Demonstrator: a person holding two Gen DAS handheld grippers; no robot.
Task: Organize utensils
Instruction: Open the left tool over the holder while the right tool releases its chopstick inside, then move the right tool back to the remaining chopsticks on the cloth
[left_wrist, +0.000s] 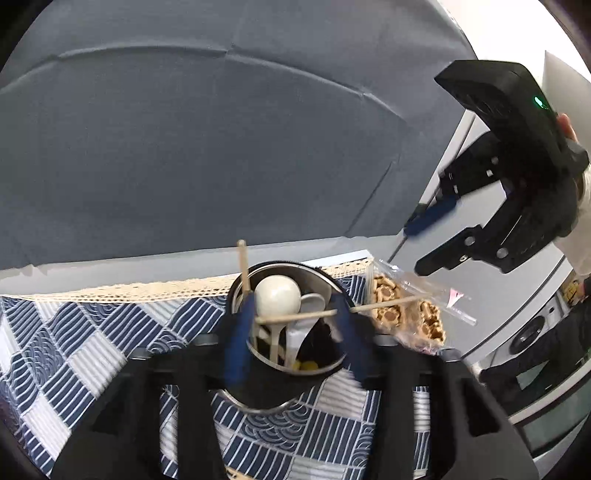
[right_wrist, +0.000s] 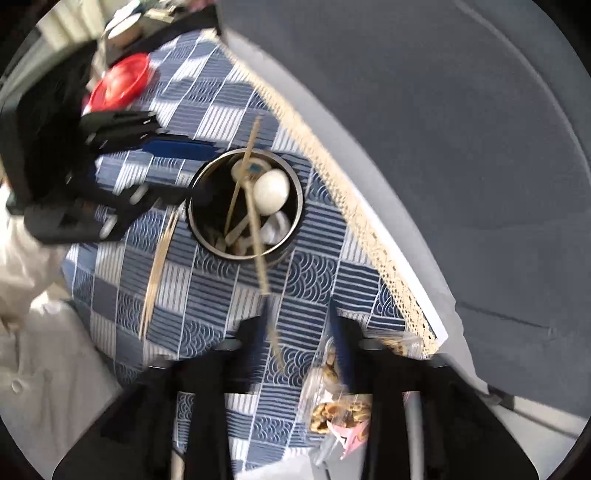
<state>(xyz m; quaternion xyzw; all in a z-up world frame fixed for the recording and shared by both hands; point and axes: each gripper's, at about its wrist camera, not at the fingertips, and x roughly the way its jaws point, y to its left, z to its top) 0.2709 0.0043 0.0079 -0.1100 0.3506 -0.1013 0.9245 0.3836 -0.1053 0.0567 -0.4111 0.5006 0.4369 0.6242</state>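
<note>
The left gripper (left_wrist: 295, 325) has its blue-padded jaws apart on either side of a shiny round metal cup (left_wrist: 284, 325), holding nothing. The right gripper (right_wrist: 303, 332) is open too, with a thin wooden chopstick (right_wrist: 258, 236) lying loose between its jaws and pointing into the cup. Inside the cup stand a smooth white spoon (right_wrist: 271, 192), another chopstick and pale utensils, on a blue patterned cloth (right_wrist: 314, 266).

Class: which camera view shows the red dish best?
The right wrist view: the red dish sits in plain sight on the patterned tablecloth, upper left, partly behind the left gripper. The left wrist view shows none of it.
</note>
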